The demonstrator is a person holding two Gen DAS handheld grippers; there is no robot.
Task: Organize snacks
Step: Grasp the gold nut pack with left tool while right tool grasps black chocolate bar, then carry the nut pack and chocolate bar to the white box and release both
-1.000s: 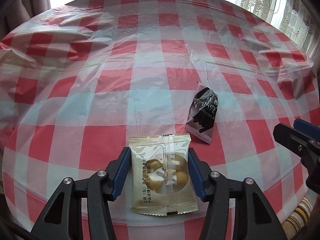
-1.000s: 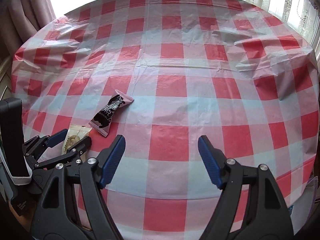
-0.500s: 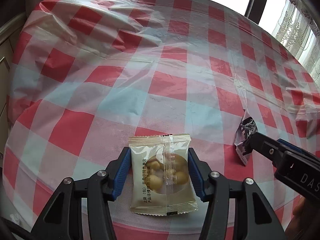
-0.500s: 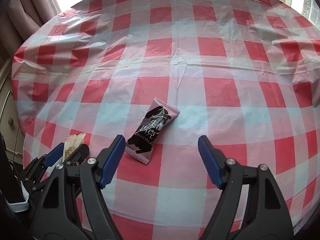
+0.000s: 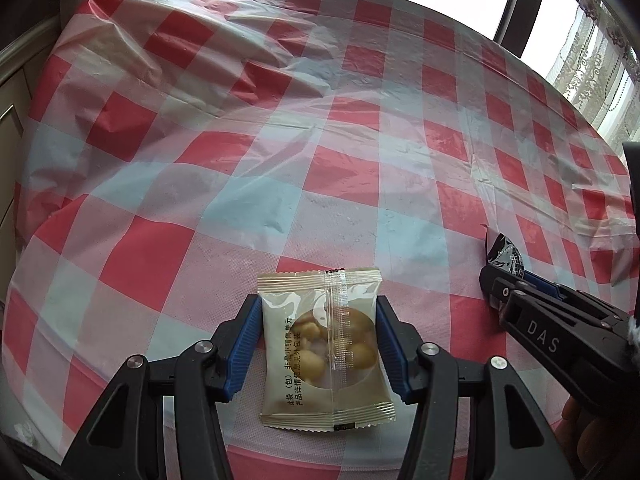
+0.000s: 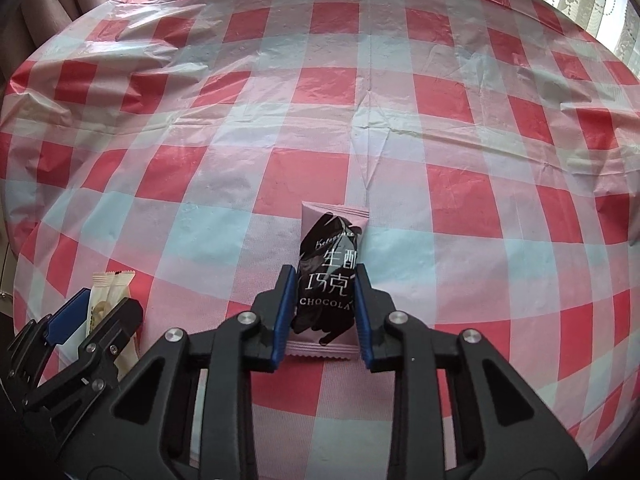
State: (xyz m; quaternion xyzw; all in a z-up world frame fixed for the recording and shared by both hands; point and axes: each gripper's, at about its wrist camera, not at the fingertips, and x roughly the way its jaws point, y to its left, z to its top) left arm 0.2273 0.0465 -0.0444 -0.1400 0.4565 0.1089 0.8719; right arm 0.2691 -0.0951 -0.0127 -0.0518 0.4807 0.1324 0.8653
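Observation:
My left gripper (image 5: 319,316) is shut on a beige snack packet (image 5: 324,350) with round yellow pieces behind a clear window, held just above the red-and-white checked tablecloth (image 5: 280,168). My right gripper (image 6: 325,286) is shut on a pink and black chocolate packet (image 6: 330,272), which lies on the tablecloth (image 6: 360,120) near its front edge. In the left wrist view the right gripper (image 5: 500,280) sits at the right with the chocolate packet's end (image 5: 502,256) sticking out. In the right wrist view the left gripper (image 6: 106,306) and its beige packet (image 6: 108,300) show at the lower left.
The round table's cloth is wrinkled toward the back and right side (image 6: 580,128). A dark curtain (image 6: 52,0) hangs at the back left and a lace curtain (image 5: 592,60) by the window at the right. A cabinet (image 5: 12,92) stands left of the table.
My right gripper moved left to the chocolate packet and closed on it. My left gripper swung left, still holding the beige packet.

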